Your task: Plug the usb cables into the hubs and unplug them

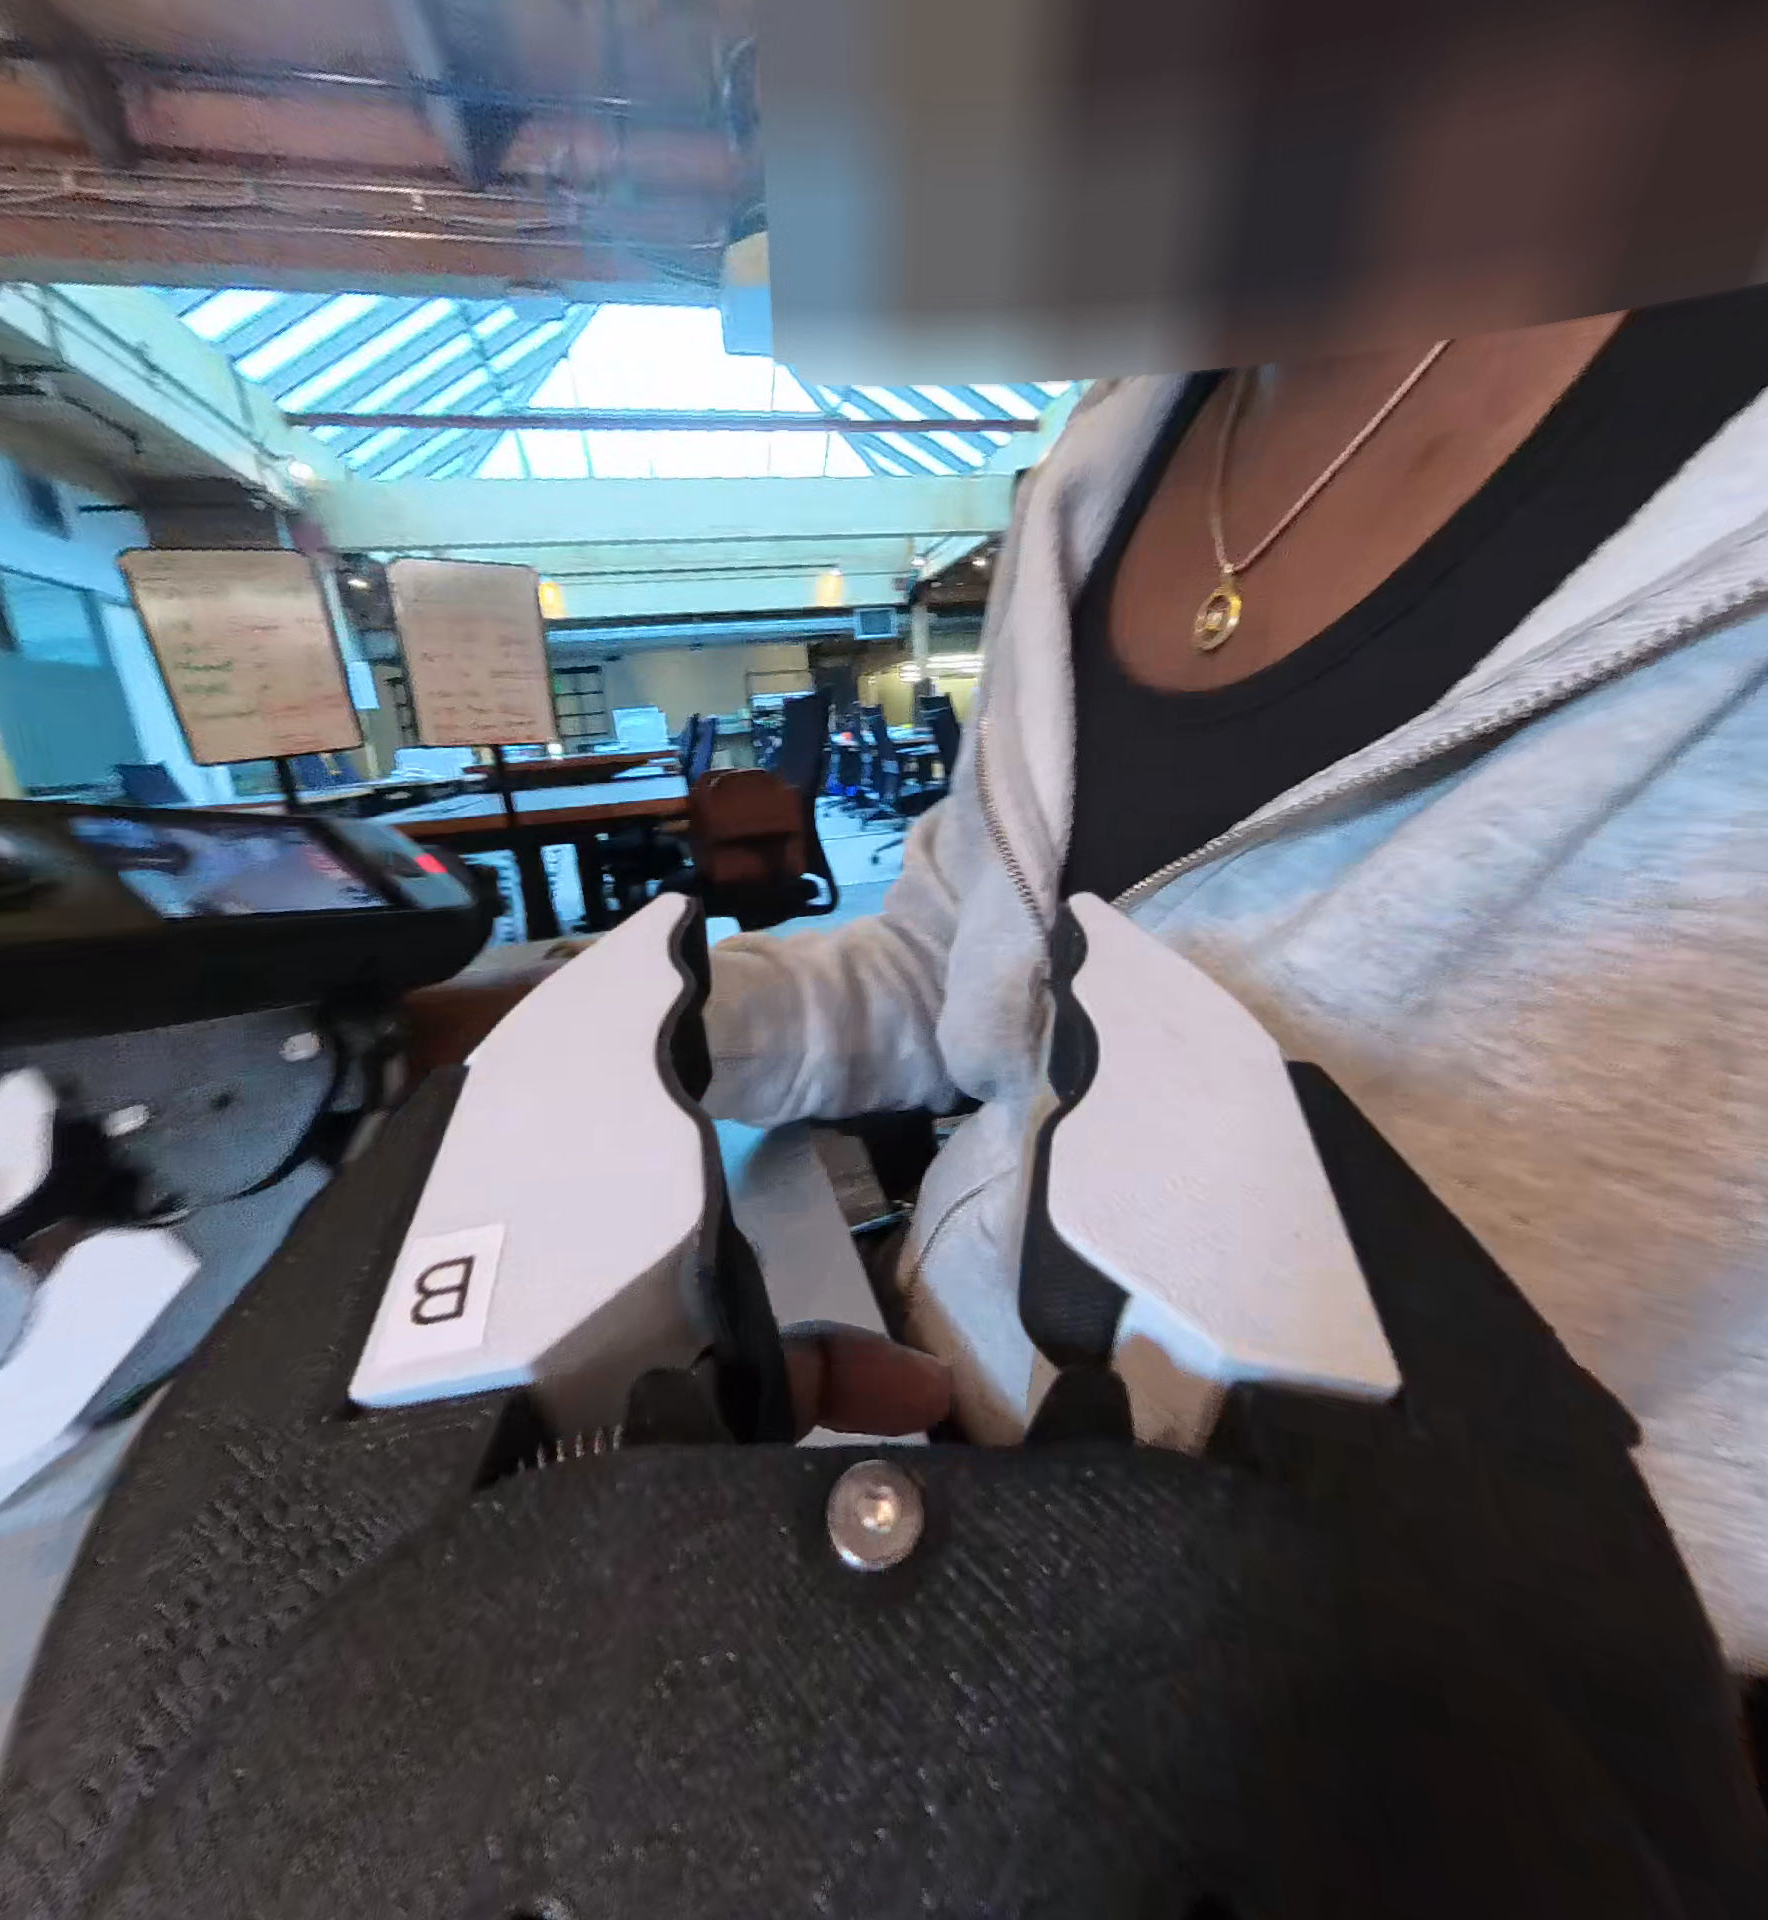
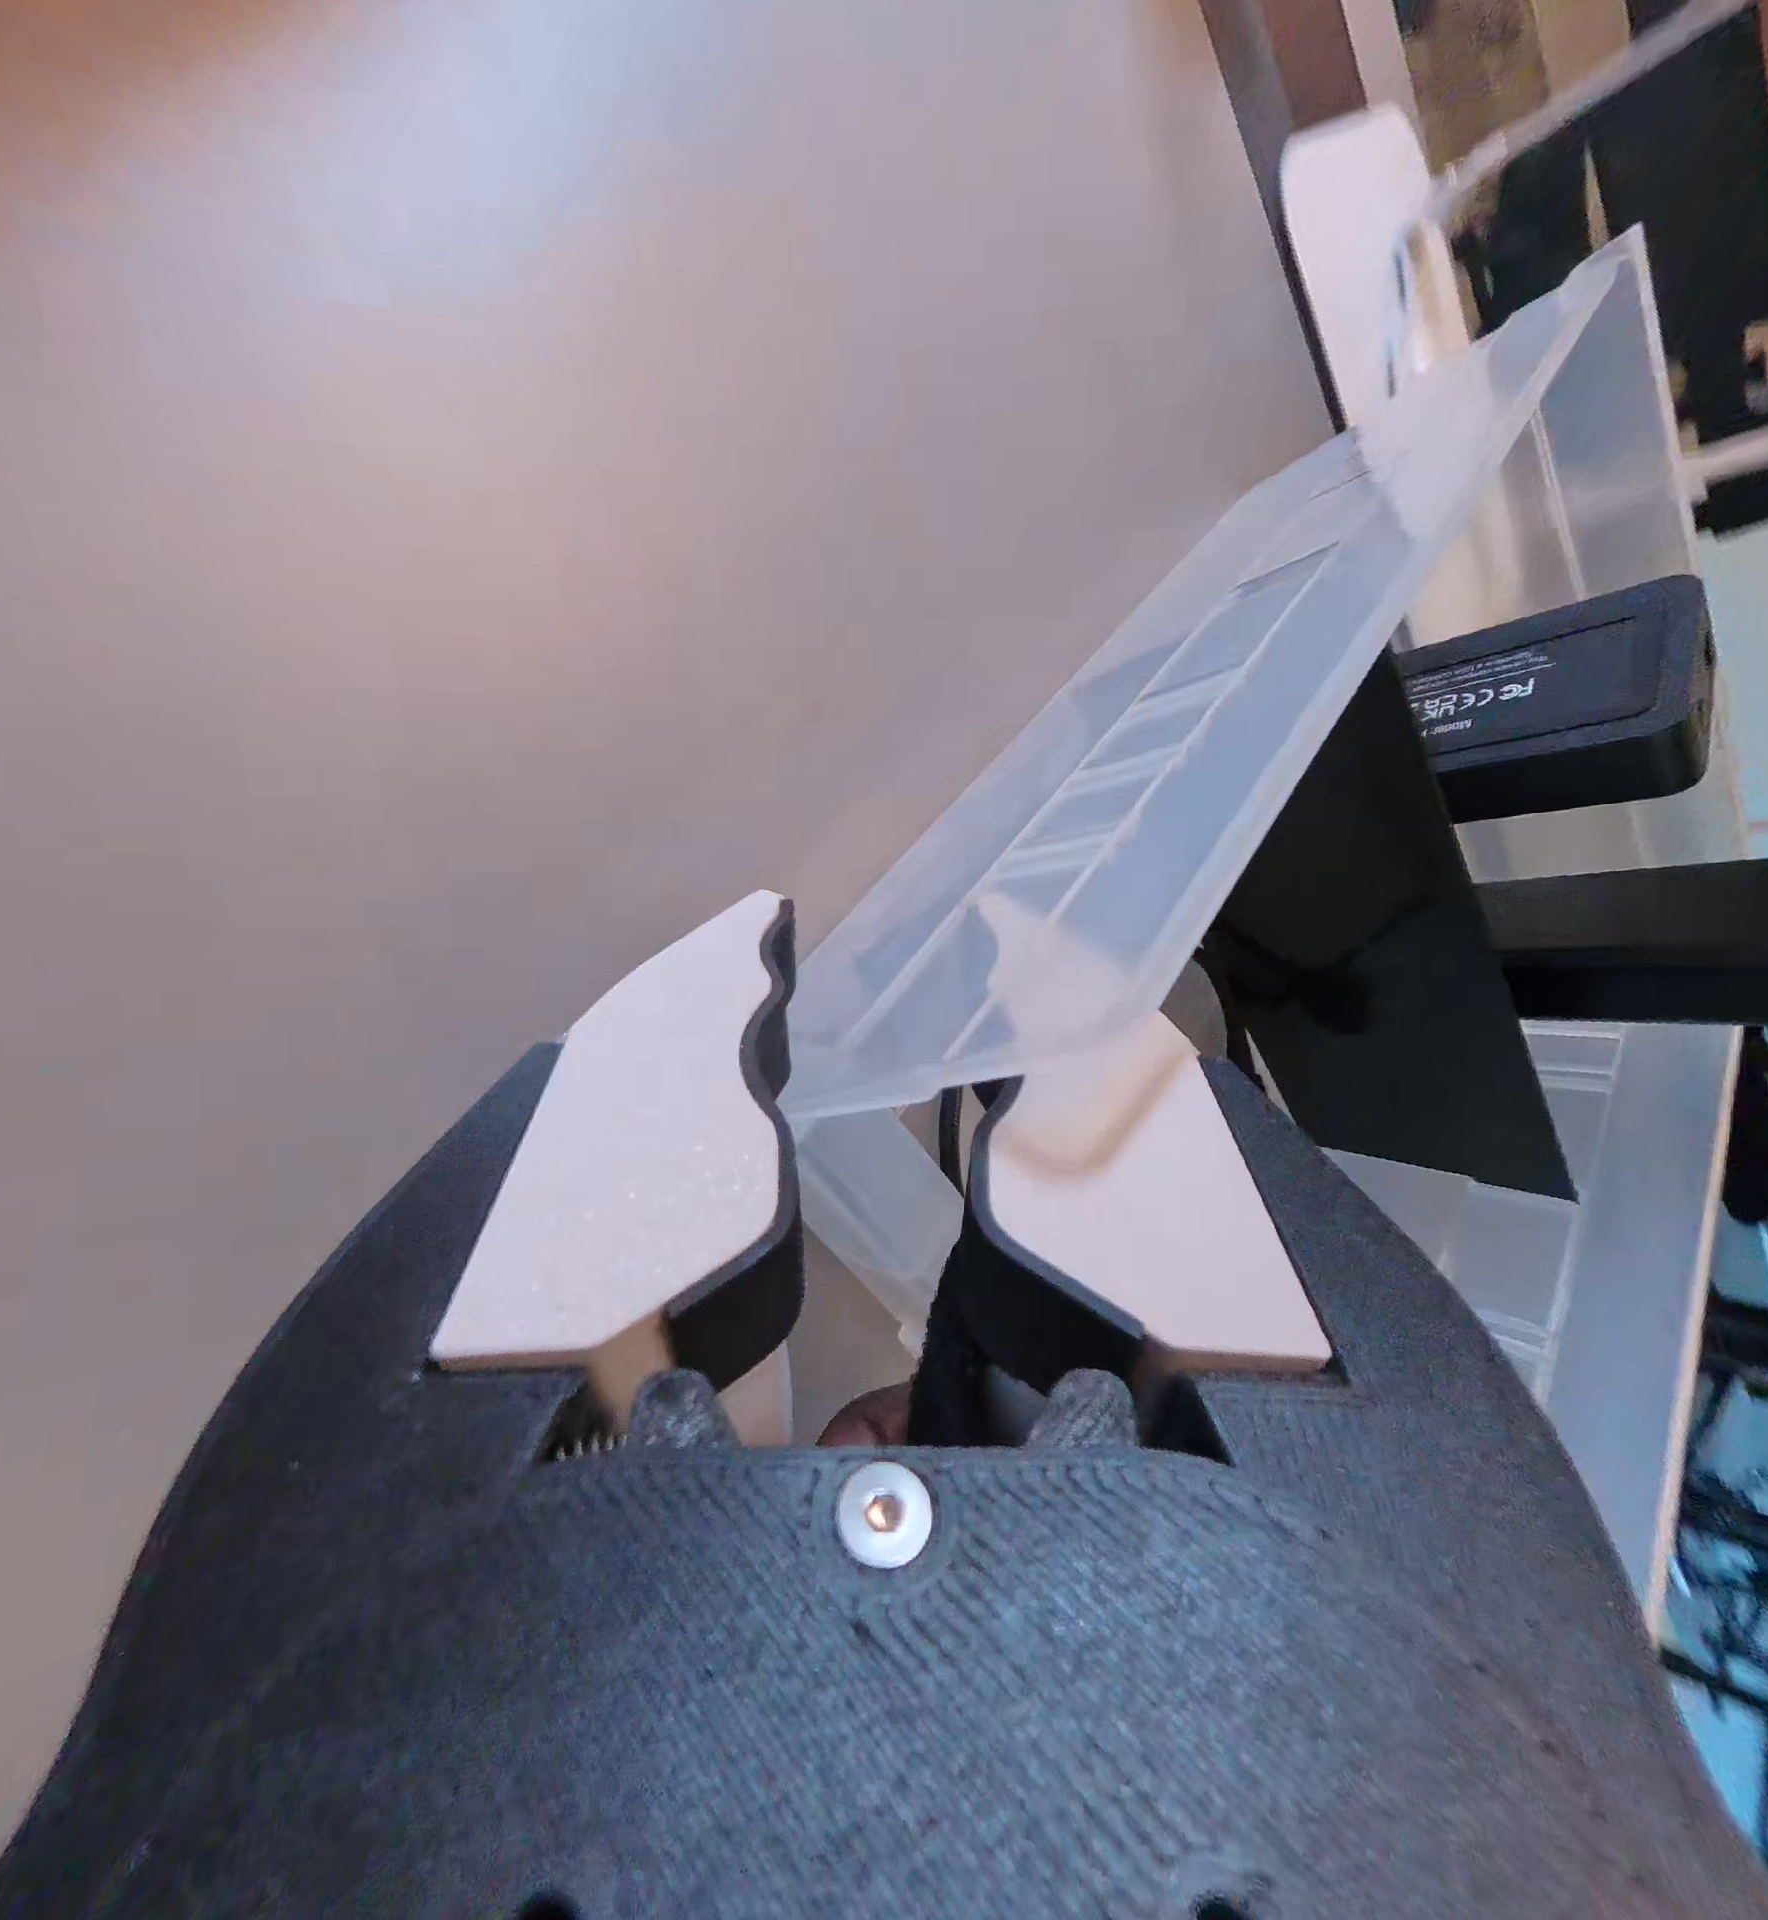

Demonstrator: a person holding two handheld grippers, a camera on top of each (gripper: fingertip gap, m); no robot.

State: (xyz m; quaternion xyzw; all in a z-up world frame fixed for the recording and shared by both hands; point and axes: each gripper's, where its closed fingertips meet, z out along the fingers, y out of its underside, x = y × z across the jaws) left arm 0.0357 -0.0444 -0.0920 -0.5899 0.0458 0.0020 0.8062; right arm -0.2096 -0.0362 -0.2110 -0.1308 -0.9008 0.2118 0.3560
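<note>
My left gripper (image 1: 878, 940) points up at a person's grey zip hoodie (image 1: 1482, 987), jaws spread wide, nothing between them. My right gripper (image 2: 885, 1023) sits low against a frosted plastic bin lid (image 2: 1119, 790), jaws partly apart, the lid's edge over the gap; I can't tell if it's pinched. A black hub (image 2: 1586, 686) lies beyond the lid, upper right. No cables visible.

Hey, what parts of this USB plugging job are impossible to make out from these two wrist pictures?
- USB cables: in neither view.
- Left wrist view: the open left gripper faces the person's grey hoodie; no work surface shows.
- Right wrist view: a translucent plastic lid covers the right gripper's right fingertip and part of a black device; its ports are unseen.
</note>
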